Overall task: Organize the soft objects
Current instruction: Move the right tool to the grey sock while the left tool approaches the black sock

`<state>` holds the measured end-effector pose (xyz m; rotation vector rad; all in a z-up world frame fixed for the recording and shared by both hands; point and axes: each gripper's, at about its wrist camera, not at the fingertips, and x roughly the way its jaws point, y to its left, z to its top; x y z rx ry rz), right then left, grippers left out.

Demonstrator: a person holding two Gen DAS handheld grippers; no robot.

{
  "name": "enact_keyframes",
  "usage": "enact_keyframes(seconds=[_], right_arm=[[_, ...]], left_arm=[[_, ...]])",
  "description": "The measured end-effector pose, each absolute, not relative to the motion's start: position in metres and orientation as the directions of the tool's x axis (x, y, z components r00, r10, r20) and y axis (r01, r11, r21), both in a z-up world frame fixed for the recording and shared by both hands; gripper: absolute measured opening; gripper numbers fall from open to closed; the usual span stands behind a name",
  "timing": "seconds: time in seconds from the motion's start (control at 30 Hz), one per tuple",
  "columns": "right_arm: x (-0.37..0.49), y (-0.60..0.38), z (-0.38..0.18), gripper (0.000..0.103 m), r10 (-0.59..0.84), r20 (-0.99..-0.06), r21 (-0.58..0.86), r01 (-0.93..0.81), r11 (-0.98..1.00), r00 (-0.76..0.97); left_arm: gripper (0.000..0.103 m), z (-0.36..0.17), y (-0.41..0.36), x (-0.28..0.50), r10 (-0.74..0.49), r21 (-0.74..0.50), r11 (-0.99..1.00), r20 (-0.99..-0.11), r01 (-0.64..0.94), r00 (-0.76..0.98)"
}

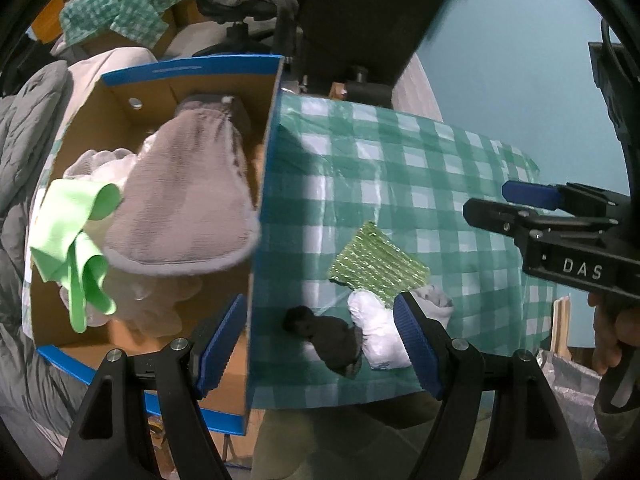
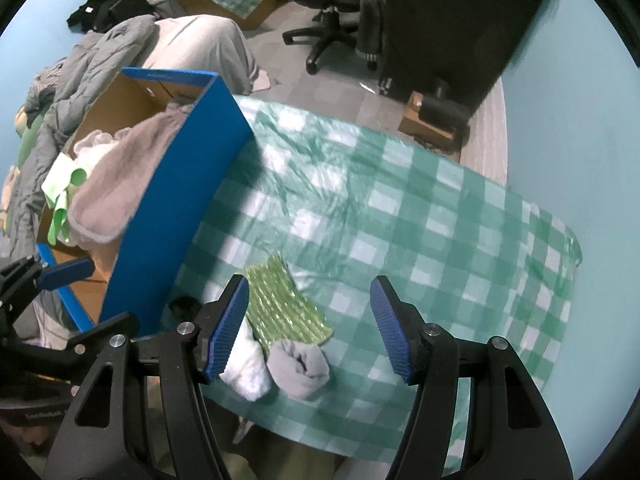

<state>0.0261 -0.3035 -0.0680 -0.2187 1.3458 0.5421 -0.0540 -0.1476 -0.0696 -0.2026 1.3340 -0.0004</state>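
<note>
A blue cardboard box stands at the table's left edge and holds a grey plush mitt, a light green cloth and white fluffy pieces. On the checked tablecloth near the front lie a shiny green pad, a white rolled cloth, a grey rolled sock and a dark soft item. My left gripper is open and empty over the box's near wall. My right gripper is open and empty just above the rolled pieces.
The green checked tablecloth covers the table, bare to the right and back. Grey bedding lies left of the box. An office chair and a dark cabinet stand behind the table. The right gripper's body shows at right.
</note>
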Motion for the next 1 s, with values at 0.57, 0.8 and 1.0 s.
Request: enact_keyframes(seconds=[0.57,0.8,1.0], right_arm=[[-0.003,-0.335,-0.111,0.063,0.226,-0.974,0.192,-0.461,0.866,0.02],[-0.011,-0.343,-0.12,0.063,0.22,-0.976,0.195,-0.467,0.862,-0.003],[-0.012,-0.346,-0.123,0.063,0.224,-0.975,0.2,-0.458,0.866,-0.003]], left_arm=[[0.077,-0.101,-0.183,-0.06,-0.165,-0.182,0.978,-0.974,-0.103,0.158],[0.077,-0.118,-0.18,-0.061,-0.157,-0.179,0.971,-0.977,-0.156,0.146],[0.077,-0.125,-0.168,-0.065,-0.147,-0.172,0.968,-0.979,-0.185,0.14]])
